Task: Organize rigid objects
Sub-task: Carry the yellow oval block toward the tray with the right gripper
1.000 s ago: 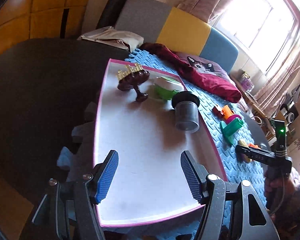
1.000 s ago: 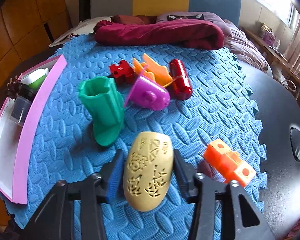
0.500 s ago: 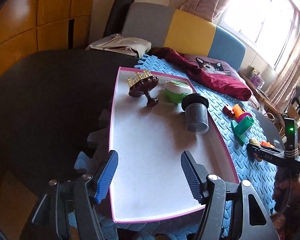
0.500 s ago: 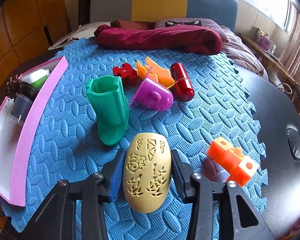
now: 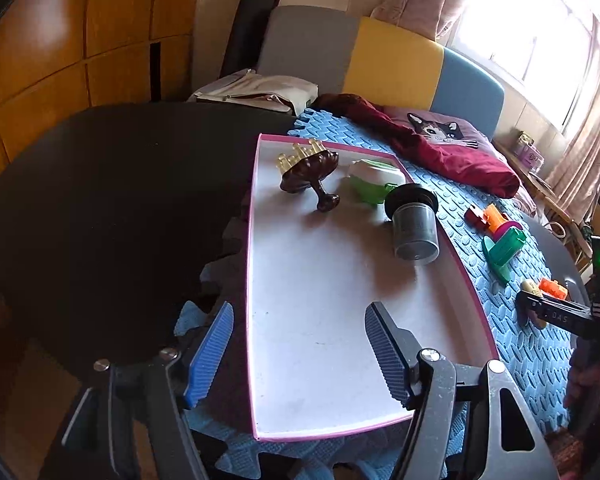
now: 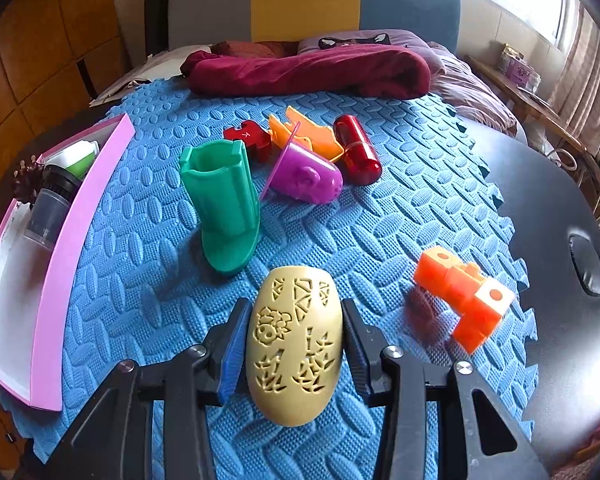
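Observation:
My right gripper [image 6: 294, 340] is shut on a tan carved egg [image 6: 294, 344] and holds it just above the blue foam mat [image 6: 380, 216]. Beyond it lie a green boot-shaped cup [image 6: 224, 204], a purple piece [image 6: 306, 176], a red capsule [image 6: 358, 148], flat orange pieces [image 6: 308, 132], a small red piece [image 6: 248, 140] and an orange block [image 6: 464, 300]. My left gripper [image 5: 298, 352] is open and empty over the near end of the pink-rimmed white tray [image 5: 320, 312]. The tray holds a brown stand [image 5: 310, 174], a green and white container [image 5: 374, 180] and a black-lidded jar [image 5: 414, 226].
The mat lies on a dark round table [image 5: 100, 184]. A maroon cloth [image 6: 308, 70] lies along the mat's far edge, with a sofa [image 6: 308, 4] behind. The tray [image 6: 56, 276] stands at the mat's left side in the right wrist view.
My right gripper has closed onto the egg and lifted it slightly. My left gripper has drawn back and turned left, so more of the dark table shows.

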The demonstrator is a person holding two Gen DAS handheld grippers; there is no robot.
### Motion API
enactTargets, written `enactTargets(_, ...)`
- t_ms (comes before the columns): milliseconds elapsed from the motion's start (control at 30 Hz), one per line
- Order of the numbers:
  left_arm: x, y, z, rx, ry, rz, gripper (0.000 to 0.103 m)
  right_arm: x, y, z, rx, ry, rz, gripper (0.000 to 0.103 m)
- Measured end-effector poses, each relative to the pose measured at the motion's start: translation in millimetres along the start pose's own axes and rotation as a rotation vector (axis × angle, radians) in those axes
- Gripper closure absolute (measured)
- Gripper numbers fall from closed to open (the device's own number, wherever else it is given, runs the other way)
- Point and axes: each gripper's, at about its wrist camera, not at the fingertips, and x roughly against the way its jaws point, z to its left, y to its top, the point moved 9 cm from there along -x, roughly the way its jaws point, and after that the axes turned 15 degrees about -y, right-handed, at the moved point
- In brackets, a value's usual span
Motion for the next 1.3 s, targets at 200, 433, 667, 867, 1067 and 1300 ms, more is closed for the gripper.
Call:
enactTargets(200,-2,-2,5,0.004,0.003,0.008,0.032,15,-12,6,-0.070,0.094,0.020,0.059)
enactTargets(433,-1,-1,16,0.011,0.029,0.003,0.032,66,0,46,-0.068,0.257,-0.066,0.059)
enactTargets(667,1,2,29,0.033,0.052,-0.002,0.032,108,4,147,0.156,0.375,-0.137,0.059)
enactTargets(867,4,9,37,0.045,0.064,-0.014,0.031,75,3,196,0.309,0.254,-0.140,0.059)
enactTargets(1067,7,16,44,0.053,0.085,-0.024,0.031,48,7,204,0.337,0.178,-0.154,0.059)
enactTargets(1300,5,15,42,0.052,0.075,-0.018,0.027,49,10,201,0.302,0.186,-0.169,0.059)
